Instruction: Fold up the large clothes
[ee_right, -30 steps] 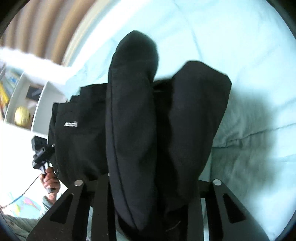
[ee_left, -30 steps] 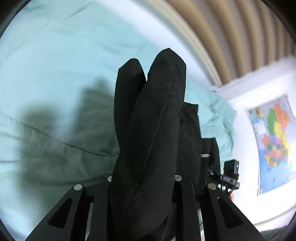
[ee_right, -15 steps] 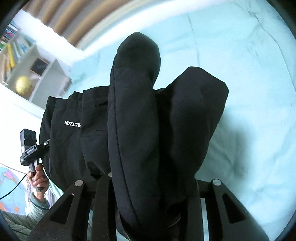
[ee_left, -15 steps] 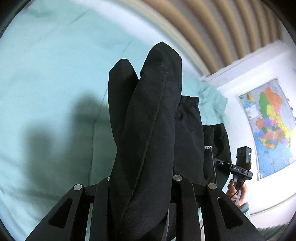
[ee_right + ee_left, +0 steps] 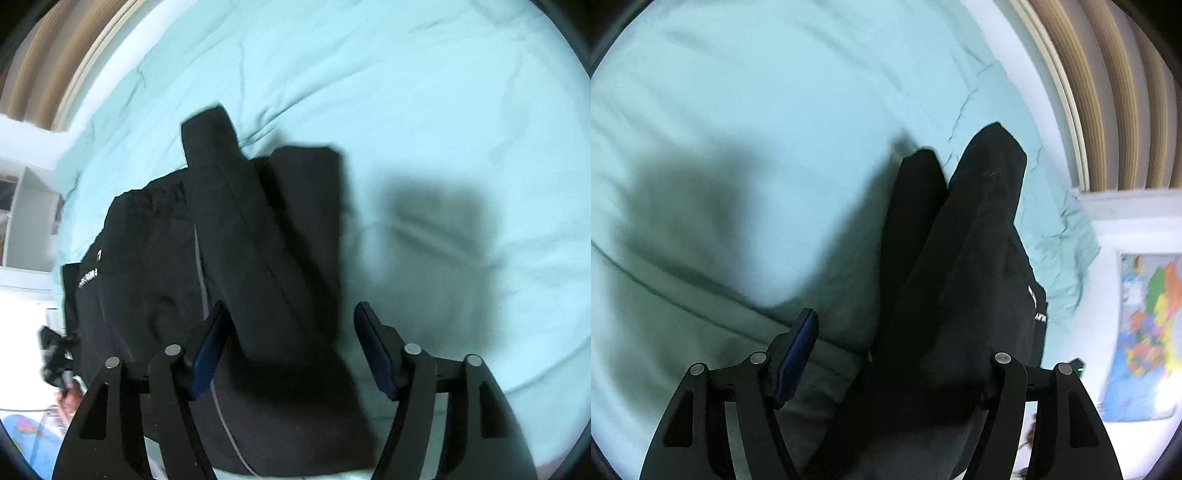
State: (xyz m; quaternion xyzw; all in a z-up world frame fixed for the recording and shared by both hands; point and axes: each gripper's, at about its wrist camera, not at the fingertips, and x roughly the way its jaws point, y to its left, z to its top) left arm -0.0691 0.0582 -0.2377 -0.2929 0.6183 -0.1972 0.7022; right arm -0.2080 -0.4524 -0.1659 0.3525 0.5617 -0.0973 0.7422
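Both claws, left (image 5: 886,354) and right (image 5: 295,350), have opened; garment (image 5: 258,258) released.

Matt black cloth garment (image 5: 258,236), wrinkled cloth bedsheet (image 5: 424,92)

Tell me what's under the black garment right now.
The garment lies on the teal sheet, which shows all around it. What is directly beneath is covered by the cloth, so anything trapped there cannot be seen.

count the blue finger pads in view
3. Right wrist view: two pads, either side of the black garment. Left wrist view: one pad; its partner hidden by cloth.
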